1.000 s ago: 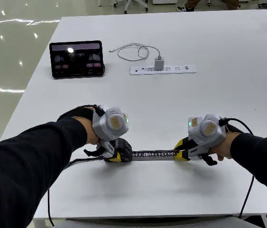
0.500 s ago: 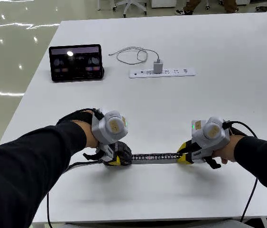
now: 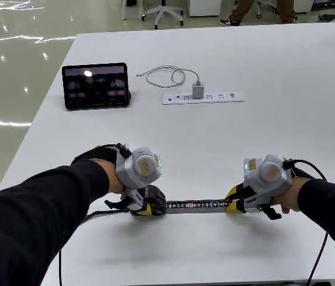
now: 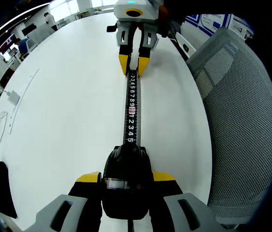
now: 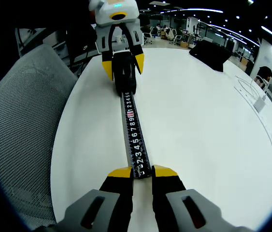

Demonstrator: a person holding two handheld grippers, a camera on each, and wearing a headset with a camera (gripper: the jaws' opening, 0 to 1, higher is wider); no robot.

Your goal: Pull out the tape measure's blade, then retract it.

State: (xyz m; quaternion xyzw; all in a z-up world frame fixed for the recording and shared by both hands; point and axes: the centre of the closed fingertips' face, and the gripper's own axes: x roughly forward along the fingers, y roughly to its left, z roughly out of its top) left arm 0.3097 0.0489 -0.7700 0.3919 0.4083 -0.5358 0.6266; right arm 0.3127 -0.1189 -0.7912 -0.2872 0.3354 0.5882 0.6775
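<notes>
A black tape measure case (image 3: 153, 199) (image 4: 126, 180) (image 5: 124, 68) rests on the white table (image 3: 262, 65), held between the yellow-tipped jaws of my left gripper (image 3: 146, 205) (image 4: 126, 176) (image 5: 123, 65). Its blade (image 3: 196, 205) (image 4: 132, 104) (image 5: 133, 131), grey with printed numbers, lies flat on the table and runs rightwards to my right gripper (image 3: 234, 199) (image 5: 142, 171) (image 4: 134, 64), which is shut on the blade's end. About fourteen centimetres of blade show.
A tablet (image 3: 95, 85) stands at the far left of the table. A white power strip (image 3: 202, 97) with a charger and coiled cable (image 3: 164, 74) lies behind the middle. A grey mesh chair (image 4: 242, 125) (image 5: 22, 125) sits at the table's near edge.
The right gripper has drawn slightly farther right with the blade end, so a bit more blade shows. The head camera has tipped down, shifting the whole scene lower.
</notes>
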